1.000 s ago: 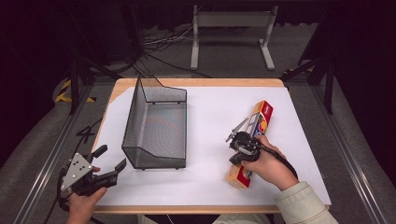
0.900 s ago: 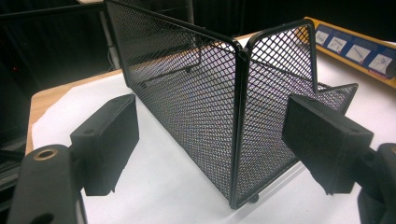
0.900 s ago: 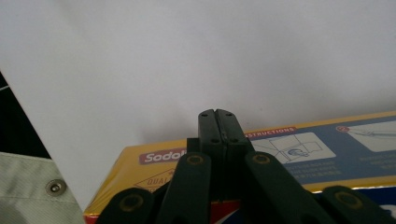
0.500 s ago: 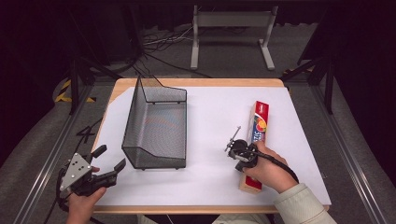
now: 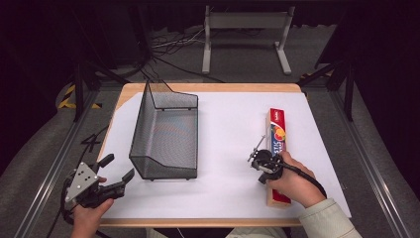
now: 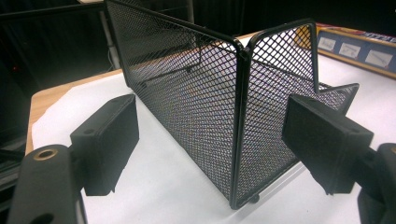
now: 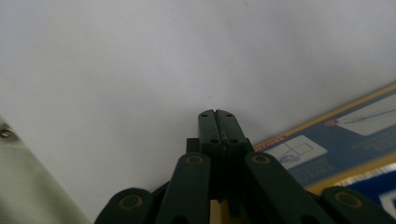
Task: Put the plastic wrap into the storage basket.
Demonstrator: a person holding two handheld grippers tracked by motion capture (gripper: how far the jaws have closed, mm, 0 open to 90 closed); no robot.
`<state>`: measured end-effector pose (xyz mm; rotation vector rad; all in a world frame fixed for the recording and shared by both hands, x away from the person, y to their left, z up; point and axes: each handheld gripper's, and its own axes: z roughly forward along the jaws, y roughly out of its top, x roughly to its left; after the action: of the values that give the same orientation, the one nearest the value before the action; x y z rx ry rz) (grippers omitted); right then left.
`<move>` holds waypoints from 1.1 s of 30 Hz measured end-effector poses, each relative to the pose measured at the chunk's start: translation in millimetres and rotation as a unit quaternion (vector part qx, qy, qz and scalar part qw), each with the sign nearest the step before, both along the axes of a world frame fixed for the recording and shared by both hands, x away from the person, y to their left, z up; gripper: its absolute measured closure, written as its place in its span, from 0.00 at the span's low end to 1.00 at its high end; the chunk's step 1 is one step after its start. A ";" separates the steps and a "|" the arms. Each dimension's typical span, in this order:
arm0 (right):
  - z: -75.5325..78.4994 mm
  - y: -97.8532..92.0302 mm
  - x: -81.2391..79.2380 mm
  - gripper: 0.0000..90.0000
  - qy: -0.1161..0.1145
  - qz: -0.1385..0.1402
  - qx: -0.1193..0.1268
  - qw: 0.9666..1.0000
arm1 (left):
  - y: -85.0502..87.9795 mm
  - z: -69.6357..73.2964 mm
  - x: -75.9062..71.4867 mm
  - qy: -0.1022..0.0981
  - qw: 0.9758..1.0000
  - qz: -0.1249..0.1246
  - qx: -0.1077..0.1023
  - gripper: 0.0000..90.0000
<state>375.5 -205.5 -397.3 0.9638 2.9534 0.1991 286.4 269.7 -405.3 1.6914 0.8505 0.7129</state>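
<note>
White paper covers the surface (image 5: pixel 228 124). Beside the mesh basket (image 5: pixel 166 134), the left claw (image 5: pixel 120 170) is held open; the right claw (image 5: pixel 256 148) is closed empty beside the long box (image 5: pixel 278 134).

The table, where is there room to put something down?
The widest bare patch of the white table lies between the mesh basket and the long box. Another strip runs along the near edge, in front of the basket. It is crowded by the box, where the right tool rests.

Mesh basket (image 6: pixel 243 107) sits just ahead of left gripper's fingers (image 6: pixel 327 135); long box (image 7: pixel 336 154) beside right gripper's fingers (image 7: pixel 217 130), on the table (image 5: pixel 228 129).
</note>
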 end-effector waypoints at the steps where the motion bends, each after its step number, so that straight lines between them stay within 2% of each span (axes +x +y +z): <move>1: 1.4 0.4 -0.4 1.00 -0.003 0.002 0.006 1.000 | 0.0 0.1 0.0 0.000 1.000 0.000 0.000 0.22; 3: 4.9 0.4 -1.1 0.99 -0.012 -0.002 0.017 1.000 | -0.3 0.2 0.1 -0.001 1.000 -0.001 0.001 0.22; 4: 7.5 -0.7 -1.0 0.92 -0.014 -0.004 0.034 0.999 | -0.4 0.2 0.1 -0.001 1.000 -0.001 0.003 0.22; 6: 15.0 -4.5 -0.5 0.85 -0.030 -0.014 0.074 0.997 | -0.5 0.3 0.5 -0.001 1.000 -0.001 0.002 0.22; 7: 17.9 -6.0 -0.4 0.83 -0.036 -0.016 0.086 0.996 | -0.6 0.4 0.7 -0.001 1.000 -0.002 0.002 0.22; 8: 17.9 -6.0 -0.4 0.83 -0.036 -0.016 0.086 0.996 | -0.6 0.4 0.7 -0.001 1.000 -0.002 0.002 0.22; 9: 21.6 -8.0 -0.7 0.79 -0.043 -0.024 0.105 0.993 | -0.9 0.6 1.1 -0.001 1.000 -0.002 0.002 0.22; 10: 28.8 -11.8 -0.6 0.69 -0.058 -0.044 0.138 0.988 | -1.3 0.7 1.7 -0.001 1.000 -0.002 0.002 0.22; 11: 35.0 -15.8 0.0 0.63 -0.073 -0.067 0.160 0.982 | -1.5 0.8 2.1 -0.002 1.000 -0.002 0.002 0.22; 13: 42.5 -21.1 0.5 0.52 -0.102 -0.097 0.187 0.972 | -2.0 1.0 2.6 -0.002 1.000 -0.003 0.002 0.22; 15: 48.0 -27.2 1.3 0.42 -0.143 -0.122 0.199 0.962 | -2.3 1.0 3.3 -0.002 1.000 -0.003 0.002 0.22; 17: 51.2 -32.7 2.6 0.32 -0.169 -0.153 0.203 0.952 | -2.2 1.0 3.8 -0.002 1.000 -0.004 0.003 0.22; 18: 51.9 -34.5 3.1 0.28 -0.178 -0.165 0.202 0.949 | -2.5 0.9 4.0 -0.002 1.000 -0.004 0.001 0.22; 19: 52.8 -37.8 4.5 0.26 -0.193 -0.185 0.202 0.942 | -2.6 0.9 4.2 -0.002 1.000 -0.004 0.001 0.22; 21: 53.8 -43.4 7.3 0.21 -0.208 -0.216 0.208 0.931 | -2.7 0.9 4.4 -0.003 1.000 -0.004 0.002 0.22; 22: 53.6 -46.3 9.3 0.21 -0.214 -0.231 0.208 0.926 | -2.7 0.9 4.4 -0.003 1.000 -0.004 0.002 0.22; 24: 52.2 -50.5 13.3 0.19 -0.225 -0.256 0.202 0.918 | -2.7 0.9 4.5 -0.002 1.000 -0.003 0.002 0.22; 27: 47.8 -53.5 19.3 0.19 -0.239 -0.283 0.188 0.909 | -2.8 0.9 4.8 -0.003 1.000 -0.004 0.002 0.22; 28: 46.1 -53.8 21.1 0.19 -0.239 -0.290 0.184 0.908 | -2.9 0.8 4.8 -0.003 1.000 -0.004 0.002 0.22; 30: 44.4 -54.1 22.8 0.19 -0.236 -0.297 0.181 0.908 | -3.0 0.7 4.8 -0.003 1.000 -0.004 0.003 0.22; 31: 38.2 -54.0 28.1 0.19 -0.227 -0.313 0.170 0.906 | -2.7 0.7 4.8 -0.004 1.000 -0.004 0.002 0.22; 33: 35.4 -54.2 30.5 0.18 -0.227 -0.316 0.162 0.907 | -2.4 0.7 4.8 -0.003 1.000 -0.004 0.001 0.22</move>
<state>406.0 -259.7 -361.9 1.5912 2.0948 0.7763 291.2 267.2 -404.5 1.6922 0.8390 0.7143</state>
